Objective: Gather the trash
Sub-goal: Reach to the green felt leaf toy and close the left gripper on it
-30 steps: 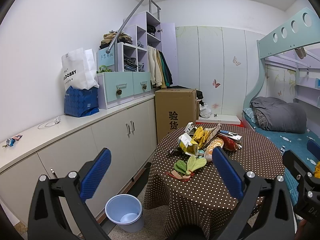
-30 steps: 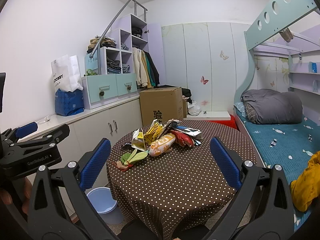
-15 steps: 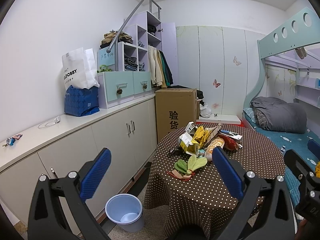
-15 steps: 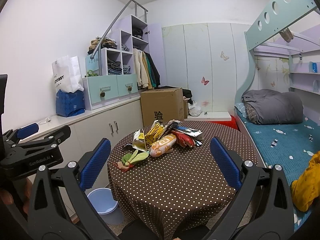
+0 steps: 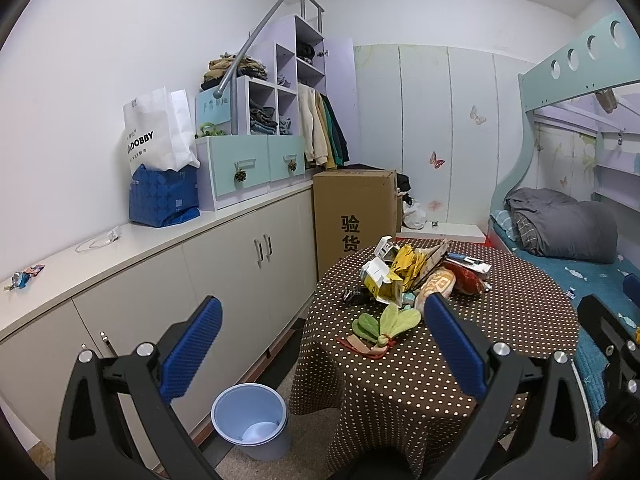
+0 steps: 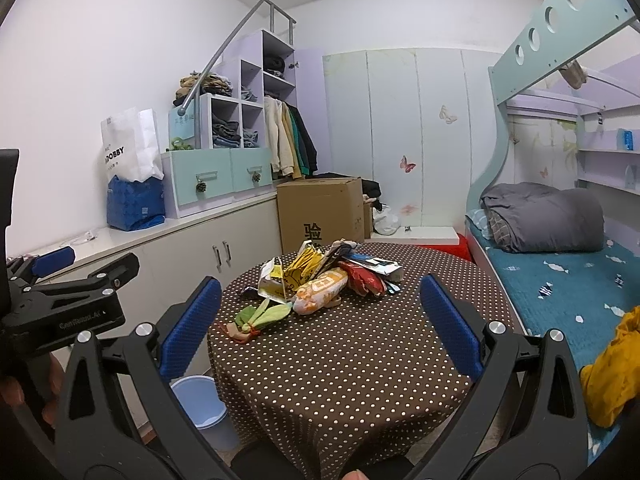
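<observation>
A heap of trash (image 5: 416,272) (image 6: 320,276) lies on the far half of a round table with a brown dotted cloth (image 5: 460,360) (image 6: 352,360): yellow wrappers, an orange snack bag (image 6: 320,292), a red bag (image 6: 366,278) and a green leafy scrap (image 5: 386,322) (image 6: 260,316) nearest me. A pale blue bin (image 5: 252,420) (image 6: 202,404) stands on the floor left of the table. My left gripper (image 5: 320,352) and right gripper (image 6: 316,324) both hang open short of the table, holding nothing. The left gripper's body also shows at the left edge of the right wrist view.
A long white cabinet (image 5: 160,280) runs along the left wall, with bags and drawers on top. A cardboard box (image 5: 356,212) stands behind the table. A bunk bed (image 6: 560,272) with a grey quilt fills the right side. A yellow cloth (image 6: 616,368) lies near the right gripper.
Both views have crept very slightly forward toward the table. Both grippers stay open and the trash has not moved.
</observation>
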The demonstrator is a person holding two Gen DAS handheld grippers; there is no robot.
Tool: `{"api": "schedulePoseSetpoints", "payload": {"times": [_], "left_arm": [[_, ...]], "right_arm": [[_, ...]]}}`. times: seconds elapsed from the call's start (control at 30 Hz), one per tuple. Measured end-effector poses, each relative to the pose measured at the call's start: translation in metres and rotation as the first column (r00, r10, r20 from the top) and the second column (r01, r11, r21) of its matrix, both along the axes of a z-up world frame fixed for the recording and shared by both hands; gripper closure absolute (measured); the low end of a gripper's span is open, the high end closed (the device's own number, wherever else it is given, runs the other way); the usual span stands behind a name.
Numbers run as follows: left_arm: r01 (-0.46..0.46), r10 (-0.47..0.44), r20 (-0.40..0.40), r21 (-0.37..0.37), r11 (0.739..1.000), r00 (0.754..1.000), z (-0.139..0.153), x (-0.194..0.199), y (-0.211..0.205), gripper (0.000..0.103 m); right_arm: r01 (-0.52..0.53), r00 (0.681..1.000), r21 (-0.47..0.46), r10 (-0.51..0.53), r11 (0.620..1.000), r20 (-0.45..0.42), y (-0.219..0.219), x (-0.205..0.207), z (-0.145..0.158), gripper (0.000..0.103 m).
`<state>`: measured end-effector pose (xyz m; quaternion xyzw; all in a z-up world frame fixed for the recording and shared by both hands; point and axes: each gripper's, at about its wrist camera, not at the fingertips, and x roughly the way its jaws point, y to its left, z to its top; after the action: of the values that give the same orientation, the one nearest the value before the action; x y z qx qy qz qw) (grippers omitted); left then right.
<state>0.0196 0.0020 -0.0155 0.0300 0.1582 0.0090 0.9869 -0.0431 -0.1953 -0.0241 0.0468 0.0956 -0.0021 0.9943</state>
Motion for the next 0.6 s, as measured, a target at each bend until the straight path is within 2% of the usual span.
{"api": "schedulePoseSetpoints", "payload": {"times": [0.27, 0.6], "left_arm": [[-0.04, 0.041, -0.047, 0.02, 0.999, 0.998, -0.02, 0.034, -0.003, 0.004], [-0.066, 0.062, -0.133, -0.029, 0.997, 0.989, -0.031, 0.088, 0.004, 0.004]], "right_arm": [[-0.023, 0.997, 0.03, 0.025, 0.999, -0.079, -0.009, 0.033, -0.019, 0.006], [-0.033, 0.982, 0.061, 0.044, 0.998, -0.185, -0.025, 0.091, -0.035, 0.006]]}}
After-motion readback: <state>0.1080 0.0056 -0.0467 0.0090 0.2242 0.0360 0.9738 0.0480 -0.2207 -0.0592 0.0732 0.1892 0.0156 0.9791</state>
